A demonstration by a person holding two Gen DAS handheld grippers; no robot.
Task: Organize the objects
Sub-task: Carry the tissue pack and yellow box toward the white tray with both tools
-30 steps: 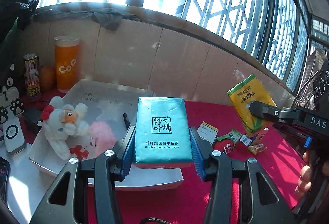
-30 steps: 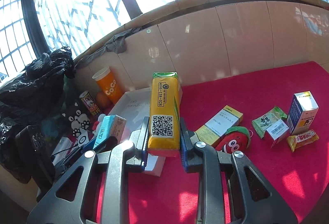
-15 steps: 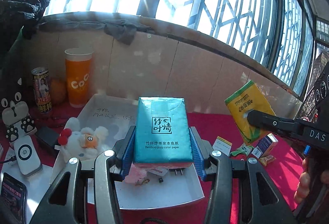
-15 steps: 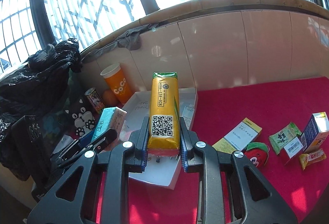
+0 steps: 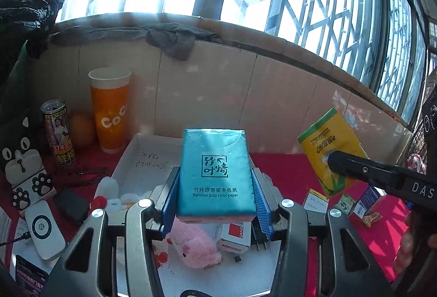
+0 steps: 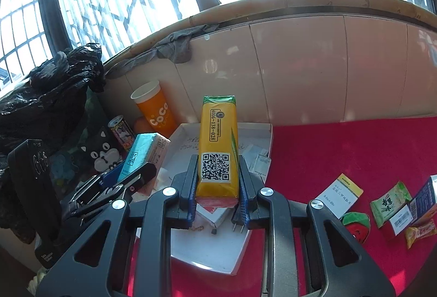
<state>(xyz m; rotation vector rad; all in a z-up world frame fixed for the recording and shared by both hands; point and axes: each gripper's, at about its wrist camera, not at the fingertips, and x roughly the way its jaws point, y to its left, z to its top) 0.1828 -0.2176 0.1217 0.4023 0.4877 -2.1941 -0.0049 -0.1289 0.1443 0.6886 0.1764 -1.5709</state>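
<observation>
1. Risk, collision: both loads hang over the shallow white cardboard tray (image 6: 269, 138) at once. The left gripper (image 5: 217, 204) and the right gripper (image 6: 217, 197) are near each other, so lowering both together could knock one pack against the other tool.
2. Risk, slip: each soft pack is pinched only at its lower end and stands tall above the pads. A quick tilt could lever it out of the grip.
3. Risk, crowding: the tray already contains a pink plush toy (image 5: 195, 245), a small white-and-red box (image 5: 236, 235) and a plug. A pack released onto them may roll or rest askew.
4. Left gripper: jaws partly closed, clamping the teal plastic-wrapped tissue pack (image 5: 215, 171) by its two sides, held upright above the tray.
5. Right gripper: jaws narrowly set, clamping the yellow plastic-wrapped tissue pack (image 6: 218, 146) with the QR code side up, above the tray's near half.
6. Remaining loose items lie on the red cloth (image 6: 355, 149), well apart from the tray.
</observation>
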